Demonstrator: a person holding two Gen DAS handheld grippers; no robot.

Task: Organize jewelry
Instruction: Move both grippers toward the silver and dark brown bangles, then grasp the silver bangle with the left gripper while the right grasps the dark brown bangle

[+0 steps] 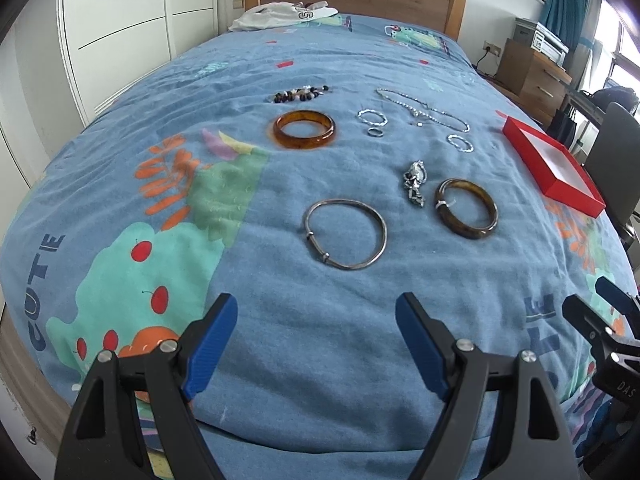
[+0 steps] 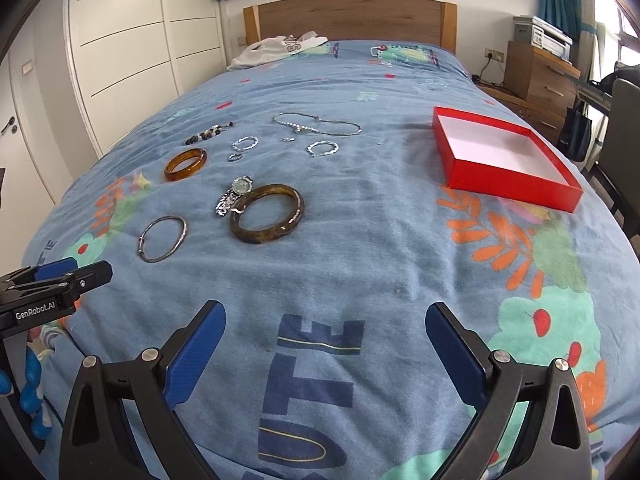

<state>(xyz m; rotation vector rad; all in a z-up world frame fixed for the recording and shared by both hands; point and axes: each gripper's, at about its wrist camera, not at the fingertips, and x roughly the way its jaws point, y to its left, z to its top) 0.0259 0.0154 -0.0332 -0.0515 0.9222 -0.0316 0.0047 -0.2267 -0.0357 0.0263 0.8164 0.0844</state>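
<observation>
Jewelry lies spread on a blue patterned bedspread (image 1: pixel 320 60). Nearest my left gripper (image 1: pixel 316 312) is a thin silver bangle (image 1: pixel 346 234), then a dark brown bangle (image 1: pixel 467 208) and a silver watch (image 1: pixel 415 182). Farther off lie an amber bangle (image 1: pixel 304 129), a beaded bracelet (image 1: pixel 301 94), small silver rings (image 1: pixel 372 118) and a silver chain (image 1: pixel 420 110). An open red box (image 2: pixel 500 160) with a white inside sits at the right. My right gripper (image 2: pixel 326 320) hovers over the near bedspread, left of the box. Both grippers are open and empty.
White clothing (image 2: pixel 276 50) lies by the wooden headboard (image 2: pixel 348 16). A white wardrobe (image 2: pixel 120 48) stands on the left. A wooden drawer unit (image 2: pixel 540 84) with a printer and a dark chair (image 2: pixel 624 128) stand on the right of the bed.
</observation>
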